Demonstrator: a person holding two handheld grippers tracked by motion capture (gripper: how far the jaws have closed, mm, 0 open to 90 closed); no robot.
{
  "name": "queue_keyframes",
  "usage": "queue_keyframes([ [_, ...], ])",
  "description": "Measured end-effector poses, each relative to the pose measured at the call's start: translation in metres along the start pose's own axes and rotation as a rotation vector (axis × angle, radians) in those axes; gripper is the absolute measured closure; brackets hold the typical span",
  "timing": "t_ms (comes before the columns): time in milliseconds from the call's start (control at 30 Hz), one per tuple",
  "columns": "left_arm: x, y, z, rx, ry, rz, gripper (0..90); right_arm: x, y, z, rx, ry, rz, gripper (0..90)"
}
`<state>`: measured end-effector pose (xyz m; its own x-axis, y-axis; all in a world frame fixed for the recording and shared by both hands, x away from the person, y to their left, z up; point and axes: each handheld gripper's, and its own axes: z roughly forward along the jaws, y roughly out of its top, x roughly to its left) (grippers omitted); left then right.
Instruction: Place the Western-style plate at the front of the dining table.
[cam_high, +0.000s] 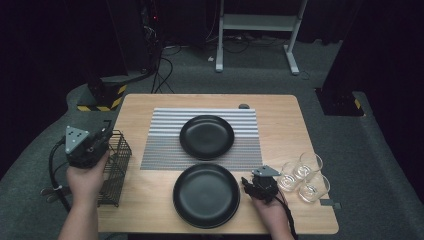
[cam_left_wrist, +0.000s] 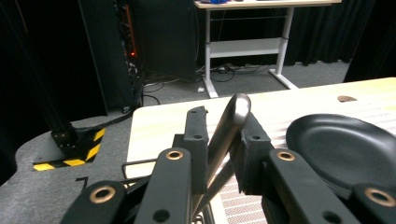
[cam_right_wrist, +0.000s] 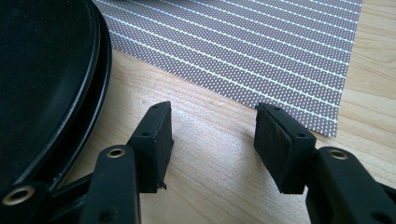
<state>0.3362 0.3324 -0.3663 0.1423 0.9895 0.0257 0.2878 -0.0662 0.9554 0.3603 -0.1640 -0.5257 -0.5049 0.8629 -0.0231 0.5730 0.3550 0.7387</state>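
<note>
My left gripper (cam_high: 105, 132) hangs over the black wire basket (cam_high: 118, 165) at the table's left edge. In the left gripper view its jaws (cam_left_wrist: 224, 125) are shut on a shiny metal utensil handle (cam_left_wrist: 233, 116), which slants up between the pads; its lower end is hidden. My right gripper (cam_high: 247, 183) rests low on the wood, just right of the near black plate (cam_high: 206, 195). Its jaws (cam_right_wrist: 212, 126) stand open with only bare table between them, and the plate's rim (cam_right_wrist: 93, 70) lies to their left.
A second black plate (cam_high: 206, 136) sits on the grey striped placemat (cam_high: 165, 150) at the table's middle. Three clear glasses (cam_high: 305, 177) stand close together at the right edge, just beyond my right hand. A small dark disc (cam_high: 244, 106) lies at the far edge.
</note>
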Motion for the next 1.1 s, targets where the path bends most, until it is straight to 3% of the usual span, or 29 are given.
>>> queue_keyframes([
  [333, 0.0, 0.006, -0.005, -0.029, 0.03, 0.011, 81.1, 0.0, 0.0, 0.0, 0.0, 0.002, -0.001, 46.9],
  [667, 0.003, 0.0, -0.005, -0.06, -0.013, -0.027, 79.5, 0.0, 0.0, 0.0, 0.0, 0.001, -0.002, 46.8],
  [1000, 0.008, -0.005, -0.002, -0.072, -0.009, -0.057, 79.2, 0.0, 0.0, 0.0, 0.0, 0.005, -0.006, 46.6],
  [1100, 0.008, -0.007, 0.001, -0.053, 0.0, -0.051, 79.3, 0.0, 0.0, 0.0, 0.001, 0.005, -0.004, 46.5],
])
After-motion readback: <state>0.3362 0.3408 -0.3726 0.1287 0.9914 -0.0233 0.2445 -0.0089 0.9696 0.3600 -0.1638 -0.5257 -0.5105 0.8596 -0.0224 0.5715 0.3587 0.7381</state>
